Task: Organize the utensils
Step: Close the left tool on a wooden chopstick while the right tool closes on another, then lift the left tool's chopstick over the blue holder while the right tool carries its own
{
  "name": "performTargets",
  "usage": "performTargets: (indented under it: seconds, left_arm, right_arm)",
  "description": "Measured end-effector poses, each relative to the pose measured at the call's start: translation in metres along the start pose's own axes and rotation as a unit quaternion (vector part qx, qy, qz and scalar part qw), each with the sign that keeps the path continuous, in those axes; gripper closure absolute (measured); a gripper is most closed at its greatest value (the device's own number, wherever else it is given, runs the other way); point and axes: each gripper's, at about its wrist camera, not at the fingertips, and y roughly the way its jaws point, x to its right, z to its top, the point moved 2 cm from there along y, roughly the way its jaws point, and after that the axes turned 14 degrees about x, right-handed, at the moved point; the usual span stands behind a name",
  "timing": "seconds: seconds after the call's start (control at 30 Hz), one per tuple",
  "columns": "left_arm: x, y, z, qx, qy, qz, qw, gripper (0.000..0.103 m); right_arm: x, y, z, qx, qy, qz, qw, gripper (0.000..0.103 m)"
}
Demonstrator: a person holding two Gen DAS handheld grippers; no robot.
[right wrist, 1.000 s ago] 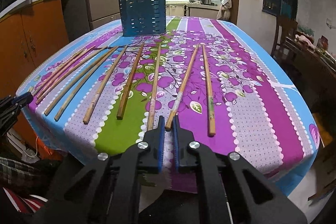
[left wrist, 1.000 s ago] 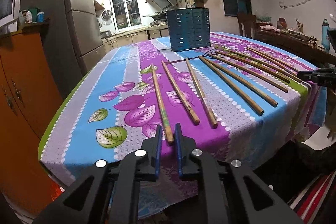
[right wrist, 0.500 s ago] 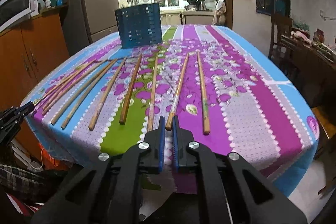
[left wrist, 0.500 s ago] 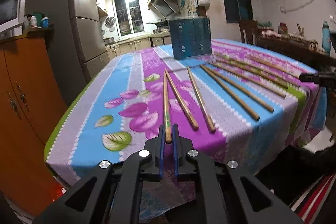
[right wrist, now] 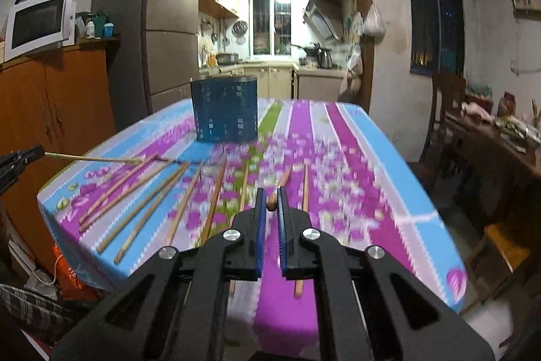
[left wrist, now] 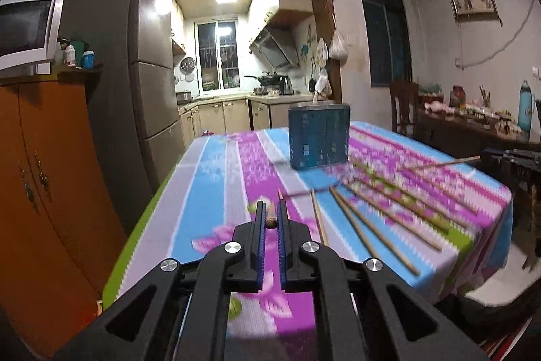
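Observation:
My left gripper (left wrist: pixel 269 212) is shut on the butt end of a wooden chopstick (left wrist: pixel 270 221), which points forward over the flowered tablecloth (left wrist: pixel 216 185). My right gripper (right wrist: pixel 269 199) is shut on another chopstick (right wrist: pixel 282 181), lifted the same way. Several more chopsticks (right wrist: pixel 135 188) lie in a row on the cloth, seen also in the left wrist view (left wrist: pixel 368 232). The blue perforated utensil holder (left wrist: pixel 318 136) stands upright at the far end of the table and also shows in the right wrist view (right wrist: pixel 225 110). Each gripper appears in the other's view, holding its stick: the right gripper (left wrist: pixel 507 158), the left gripper (right wrist: pixel 17 159).
An orange cabinet (left wrist: pixel 44 178) with a microwave (left wrist: pixel 23 29) stands left of the table, a grey fridge (left wrist: pixel 135 83) behind it. A wooden chair (right wrist: pixel 446 104) and a cluttered side table (right wrist: pixel 507 131) are to the right. The table's near edge drops off just below both grippers.
Both grippers have closed on a chopstick each and lifted them off the cloth, tilting up so the room comes into view. The other chopsticks stay in place.

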Motion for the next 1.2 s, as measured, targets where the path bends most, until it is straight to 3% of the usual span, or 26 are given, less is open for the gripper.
performTargets:
  seconds: [0.4, 0.73, 1.2]
  left_arm:
    - [-0.014, 0.091, 0.087, -0.003, 0.001, -0.056, 0.9984, 0.095]
    - [-0.025, 0.157, 0.114, -0.013, -0.013, -0.063, 0.9979, 0.095]
    - [-0.022, 0.166, 0.147, 0.008, -0.008, -0.072, 0.9974, 0.095]
  right_arm:
    - [0.008, 0.060, 0.093, 0.038, -0.054, 0.035, 0.997, 0.098]
    - [0.020, 0.106, 0.129, 0.028, -0.030, 0.053, 0.998, 0.098]
    - [0.018, 0.109, 0.154, 0.040, -0.034, 0.058, 0.997, 0.098]
